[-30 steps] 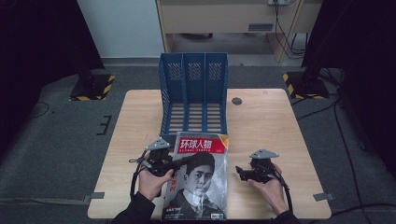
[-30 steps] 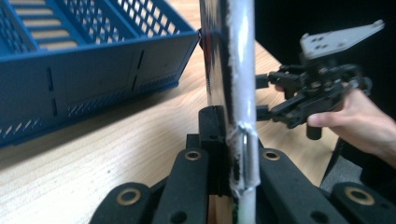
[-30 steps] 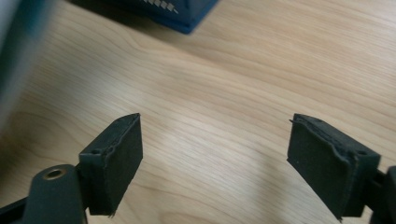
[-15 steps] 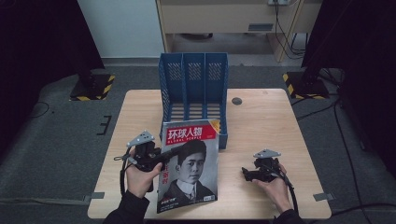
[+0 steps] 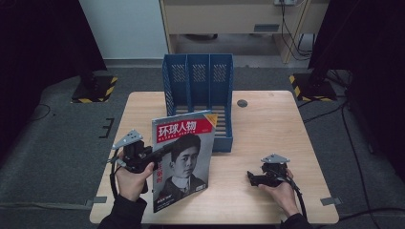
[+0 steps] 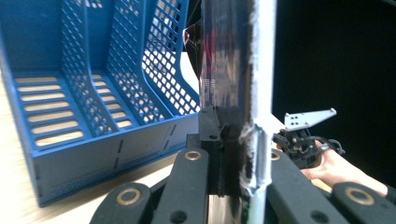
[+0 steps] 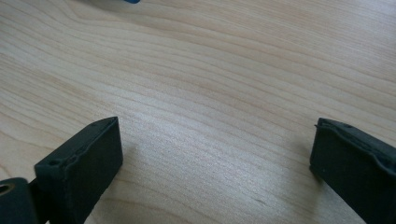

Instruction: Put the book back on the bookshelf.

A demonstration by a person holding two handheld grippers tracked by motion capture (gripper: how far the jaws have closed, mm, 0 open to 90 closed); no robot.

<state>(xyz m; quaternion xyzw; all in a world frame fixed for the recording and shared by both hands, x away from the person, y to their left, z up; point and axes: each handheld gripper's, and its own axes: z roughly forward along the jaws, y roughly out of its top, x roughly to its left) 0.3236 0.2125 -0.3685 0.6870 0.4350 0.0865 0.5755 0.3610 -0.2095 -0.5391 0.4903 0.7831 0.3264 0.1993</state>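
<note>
From the high view I see my left tongs (image 5: 155,153) clamped on the left edge of the magazine (image 5: 184,160), which stands tilted up off the worktop (image 5: 267,129) directly in front of the blue file rack (image 5: 198,98), its top edge overlapping the rack's front lip. The cover carries large white Chinese characters, 环球人物, on a red band, with a small line of Latin lettering beneath that I cannot read, and a black-and-white portrait below; there is finer print near the bottom corner, too small to make out. My right tongs (image 5: 252,176) sit low over the worktop, well apart from the magazine and to the right of the rack's front. A small dark round disc (image 5: 242,103) lies just to the right of the rack. In the left gripper view the magazine (image 6: 233,84) rises edge-on between my two jaws, which pinch it tight, its white spine edge crumpled at the grip; the rack (image 6: 93,93) with its three perforated compartments stands just behind it to the left, and the other gripper (image 6: 303,140) shows past the magazine's right side. In the right gripper view my right tongs (image 7: 215,158) have just been opening and stand wide with bare pale wood (image 7: 210,70) between the pads.
</note>
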